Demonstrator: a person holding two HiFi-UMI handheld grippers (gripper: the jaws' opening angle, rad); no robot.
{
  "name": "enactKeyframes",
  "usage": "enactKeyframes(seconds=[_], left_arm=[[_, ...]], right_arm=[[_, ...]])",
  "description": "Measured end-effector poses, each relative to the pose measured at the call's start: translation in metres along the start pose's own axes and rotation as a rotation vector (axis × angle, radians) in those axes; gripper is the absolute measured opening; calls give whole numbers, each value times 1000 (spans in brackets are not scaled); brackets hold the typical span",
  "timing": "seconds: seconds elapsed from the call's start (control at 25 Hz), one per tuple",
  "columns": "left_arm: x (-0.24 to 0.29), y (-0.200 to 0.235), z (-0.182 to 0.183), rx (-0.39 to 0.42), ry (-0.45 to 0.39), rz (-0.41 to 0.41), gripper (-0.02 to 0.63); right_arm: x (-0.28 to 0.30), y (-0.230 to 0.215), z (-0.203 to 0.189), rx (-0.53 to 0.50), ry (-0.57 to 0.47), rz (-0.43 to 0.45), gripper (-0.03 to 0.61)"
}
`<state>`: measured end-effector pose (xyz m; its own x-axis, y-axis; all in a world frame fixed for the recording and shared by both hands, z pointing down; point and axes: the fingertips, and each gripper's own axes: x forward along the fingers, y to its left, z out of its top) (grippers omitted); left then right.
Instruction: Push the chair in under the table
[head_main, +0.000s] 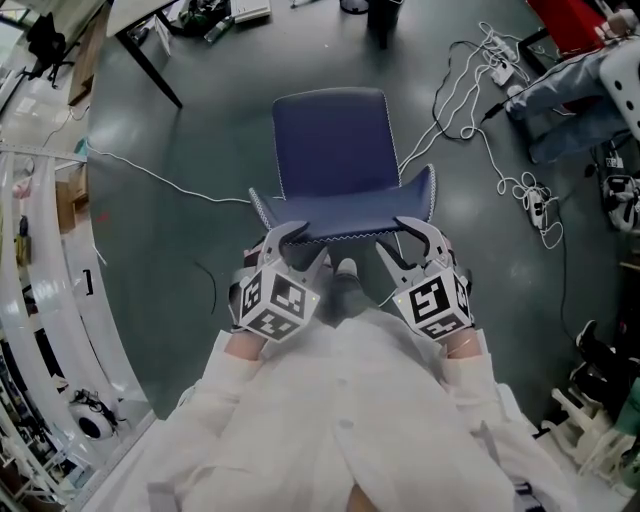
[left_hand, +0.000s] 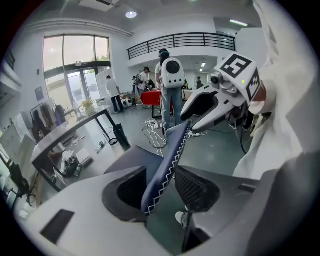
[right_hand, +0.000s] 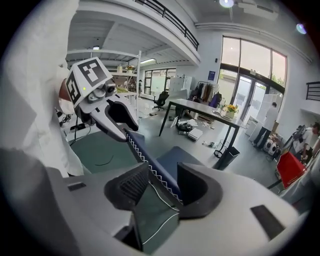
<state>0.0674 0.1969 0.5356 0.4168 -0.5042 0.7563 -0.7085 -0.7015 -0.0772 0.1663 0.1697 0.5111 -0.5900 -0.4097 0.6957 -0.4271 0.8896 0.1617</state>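
Centre of head view: blue chair (head_main: 330, 150), backrest rim nearest the wearer, well apart from table (head_main: 135, 15) at upper left. Left gripper (head_main: 288, 238), right gripper (head_main: 408, 240): jaws wide, straddling the rim unclamped, presumably stationed for pushing.

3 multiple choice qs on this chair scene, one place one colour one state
1. Where are the left gripper and right gripper on the chair?
A on the seat
B at the top edge of the backrest
C at the legs

2. What colour is the chair?
A red
B white
C blue

3. How do both grippers' jaws stand?
A apart, astride the backrest edge
B shut on a cable
C shut, empty

1 B: the head view shows both at the stitched edge.
2 C: dark blue in every view.
3 A: each gripper view shows a gap beside the edge.
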Motion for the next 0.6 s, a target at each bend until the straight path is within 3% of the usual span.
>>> enactKeyframes(seconds=[0.24, 0.44, 0.6], left_arm=[[6, -1, -8, -14, 27, 6, 167], [7, -1, -10, -18, 28, 19, 166], [6, -1, -9, -3, 26, 25, 166]], right_arm=[[6, 2, -8, -73, 38, 8, 158], [13, 8, -13, -266, 84, -22, 158], [18, 10, -15, -302, 105, -23, 158]])
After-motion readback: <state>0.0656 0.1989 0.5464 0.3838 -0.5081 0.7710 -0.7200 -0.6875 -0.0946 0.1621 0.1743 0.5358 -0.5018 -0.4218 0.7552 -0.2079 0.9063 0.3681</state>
